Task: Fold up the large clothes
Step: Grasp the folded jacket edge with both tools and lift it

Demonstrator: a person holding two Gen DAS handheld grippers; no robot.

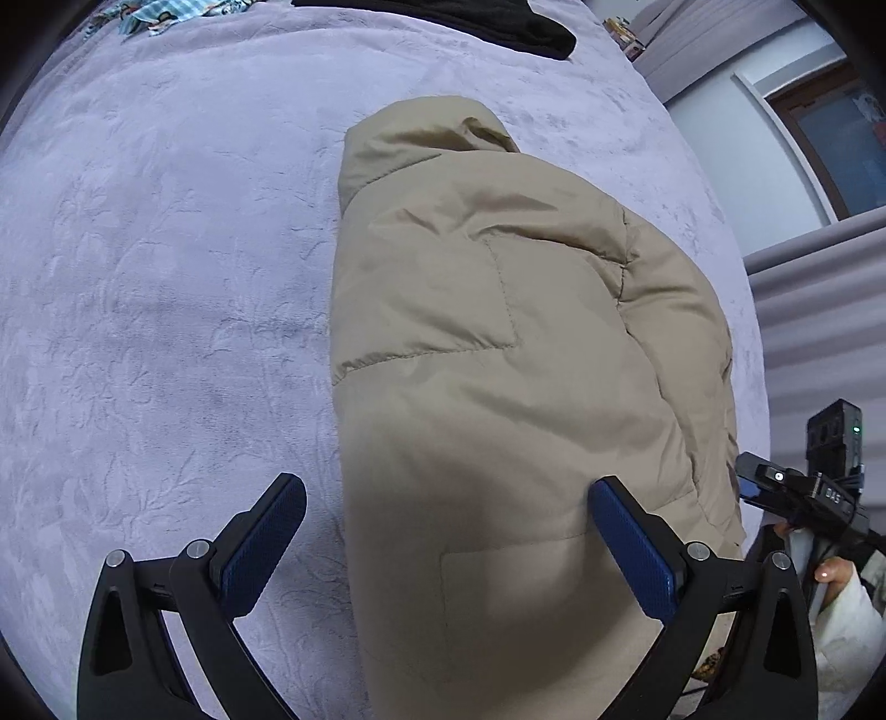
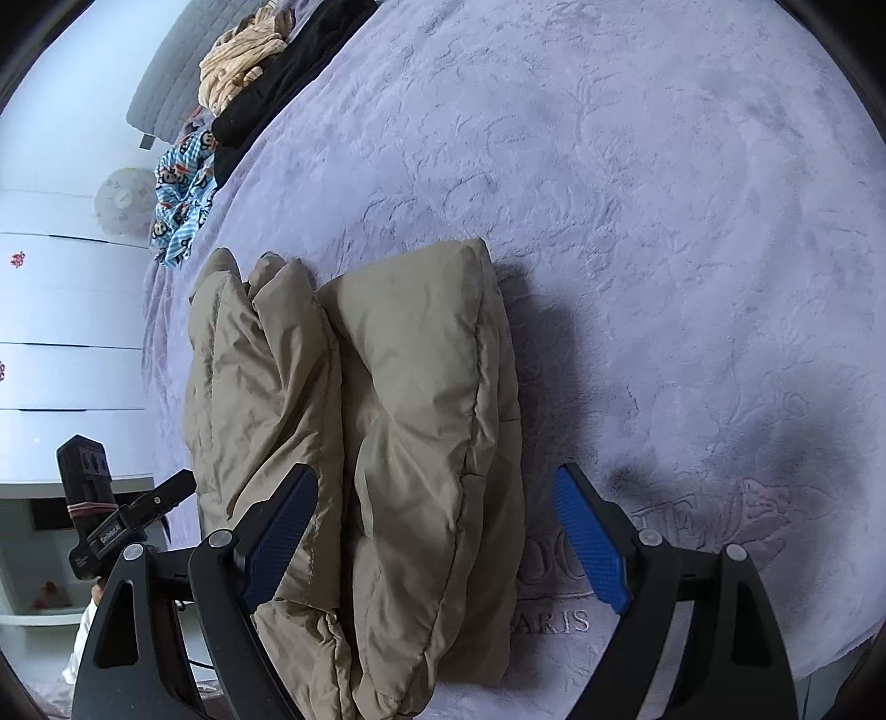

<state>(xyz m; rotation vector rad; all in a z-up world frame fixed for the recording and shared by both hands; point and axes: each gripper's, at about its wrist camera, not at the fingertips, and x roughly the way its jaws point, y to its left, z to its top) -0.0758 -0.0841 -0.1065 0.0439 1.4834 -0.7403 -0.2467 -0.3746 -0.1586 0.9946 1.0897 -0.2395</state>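
**Left wrist and right wrist views: puffer jacket half folded, both grippers released**

Left wrist view showed the lavender plush bedspread [image 1: 166, 277] filling nearly everything, and the jacket serves here as the landmark. A beige padded jacket [image 1: 498, 360] lay along the bedspread's middle, already doubled lengthwise into a long narrow bundle, collar end away from the person. Beyond the collar end sat a black garment [image 1: 498, 22], next to it a blue cartoon-print cloth [image 2: 183, 188] and a tan striped one [image 2: 243, 61] in the right wrist view.

The left gripper [image 1: 443, 531] hung over the jacket's near end with its jaws spread wide, one pad over the jacket and the other over the bedspread, nothing pinched. The right gripper [image 2: 437, 531] straddled the same near end from the opposite side, equally wide apart and empty, its pads clear of the fabric.

By my reading, the lengthwise fold was done and the crosswise fold had not started. The next move would call for both tools to close on the near hem corners, lift them together and carry them toward the collar, keeping the slippery, springy layers from sliding apart.

Embossed lettering on the bedspread, just beside the jacket's near end, read "PARIS" [image 2: 554, 623]; the larger letters above it were too faint to make out.
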